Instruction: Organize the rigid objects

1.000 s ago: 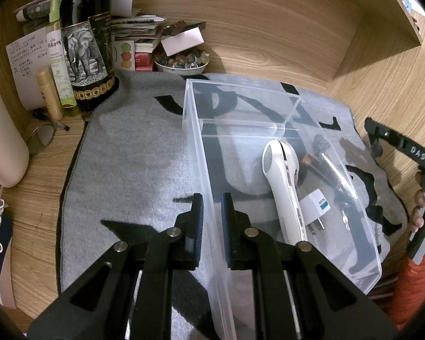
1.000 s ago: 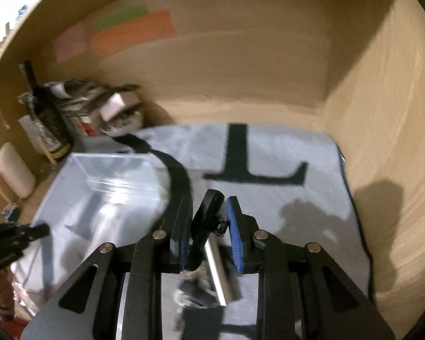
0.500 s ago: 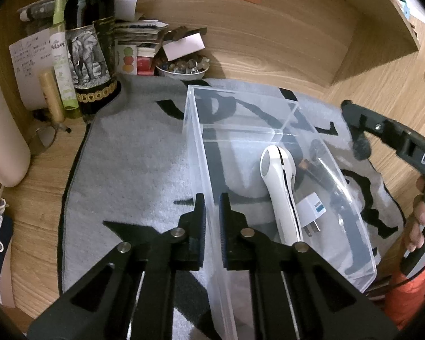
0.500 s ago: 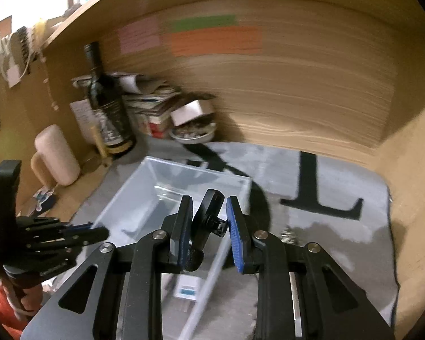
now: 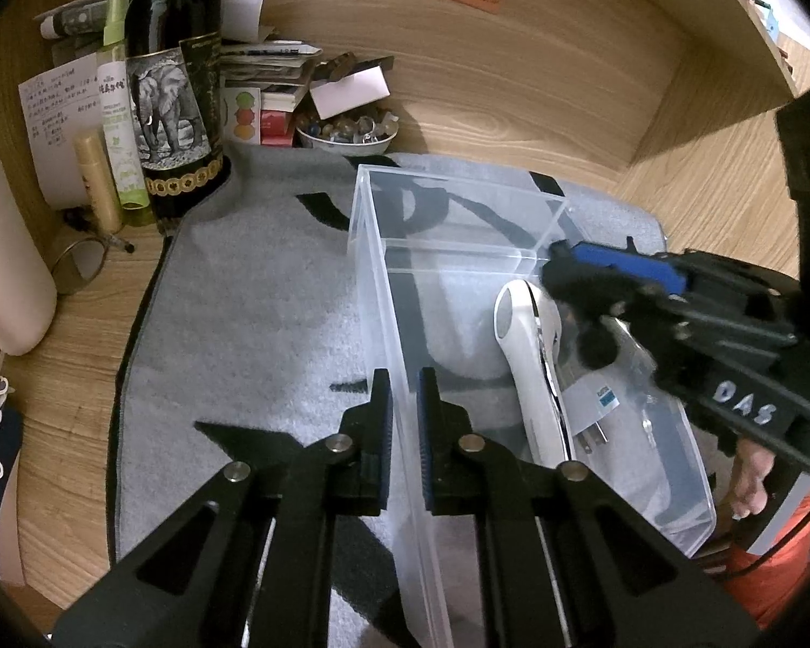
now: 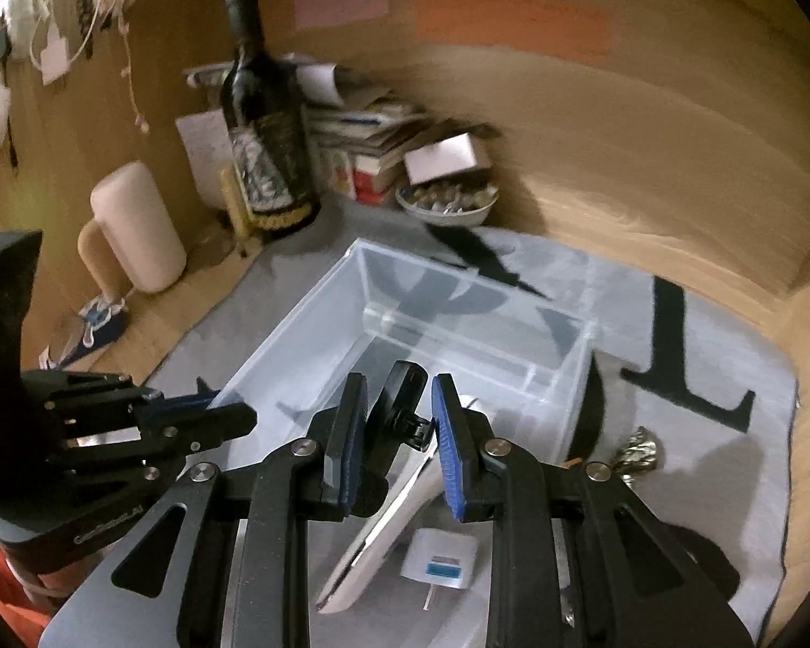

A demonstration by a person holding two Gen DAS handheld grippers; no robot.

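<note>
A clear plastic box (image 5: 459, 200) stands on the grey mat; it also shows in the right wrist view (image 6: 475, 281). Inside lie a white handheld device (image 5: 534, 372) and a white plug adapter (image 5: 594, 405), also seen from the right wrist: the device (image 6: 383, 534), the adapter (image 6: 440, 564). My left gripper (image 5: 403, 421) is shut on the box's left wall. My right gripper (image 6: 397, 426) is shut on a black clip-like object (image 6: 399, 410) and holds it over the box. It shows in the left wrist view (image 5: 578, 281) above the box's right side.
A dark wine bottle (image 5: 173, 92), green spray bottle (image 5: 116, 108), stacked books, and a bowl of trinkets (image 5: 345, 132) crowd the back left corner. A cream cylinder (image 5: 5, 248) stands left. A foil-wrapped item (image 6: 640, 448) lies on the mat right of the box. Wooden walls enclose the desk.
My right gripper has carried the black object leftward from over the mat to above the box. My left gripper has stayed clamped on the box wall.
</note>
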